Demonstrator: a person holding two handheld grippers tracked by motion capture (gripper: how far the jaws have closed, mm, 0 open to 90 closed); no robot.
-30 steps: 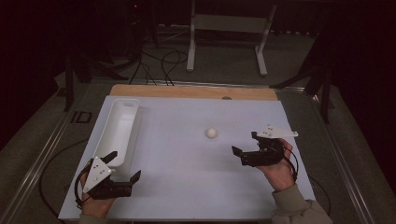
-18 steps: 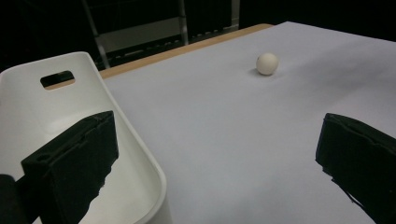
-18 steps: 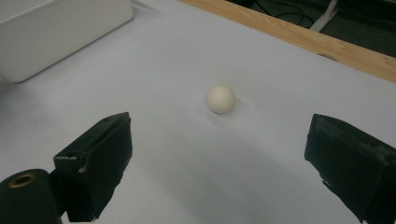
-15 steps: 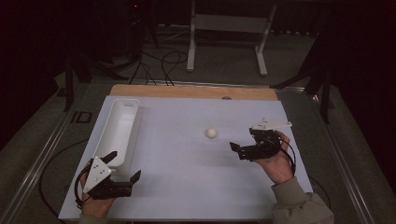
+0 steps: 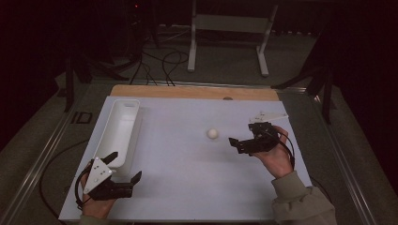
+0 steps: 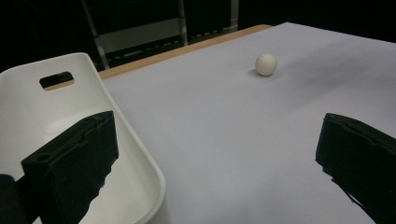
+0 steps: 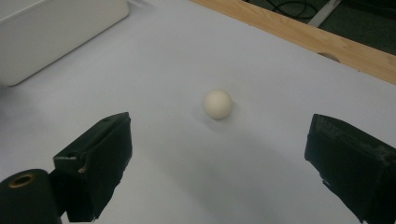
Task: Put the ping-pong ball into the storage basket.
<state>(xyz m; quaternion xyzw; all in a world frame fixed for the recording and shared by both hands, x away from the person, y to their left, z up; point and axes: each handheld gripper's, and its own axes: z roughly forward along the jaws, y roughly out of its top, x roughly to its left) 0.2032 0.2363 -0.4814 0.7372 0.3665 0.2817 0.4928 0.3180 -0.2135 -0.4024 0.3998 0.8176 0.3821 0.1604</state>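
Ball, where it lies: the small white ball (image 5: 212, 133) sits on the white table top (image 5: 187, 183), right of centre and a little towards the far side, free of both grippers.
Table top: a white sheet covers the table, with a strip of bare wooden edge (image 5: 187, 92) along its far side; dark floor with cables lies beyond it.
White bin: a long white bin (image 5: 121, 133) stands on the left part of the table, its long side running away from the person; the left gripper view shows a handle slot (image 6: 56, 79) cut in its far end wall, and nothing can be seen inside it.
Right gripper: the right gripper (image 5: 241, 137) is held low over the table just right of the ball and pointed at it; its jaws stand wide apart with nothing between the pads, and in the right gripper view the ball (image 7: 218, 104) lies ahead, between the lines of the two jaws but short of them.
Left gripper: the left gripper (image 5: 124, 168) rests at the near left of the table, beside the near end of the bin; its jaws are spread and empty, one of them in front of the bin's rim in the left gripper view.
Ball seen from the left gripper: the ball (image 6: 266, 64) is well apart from it, far across the sheet.
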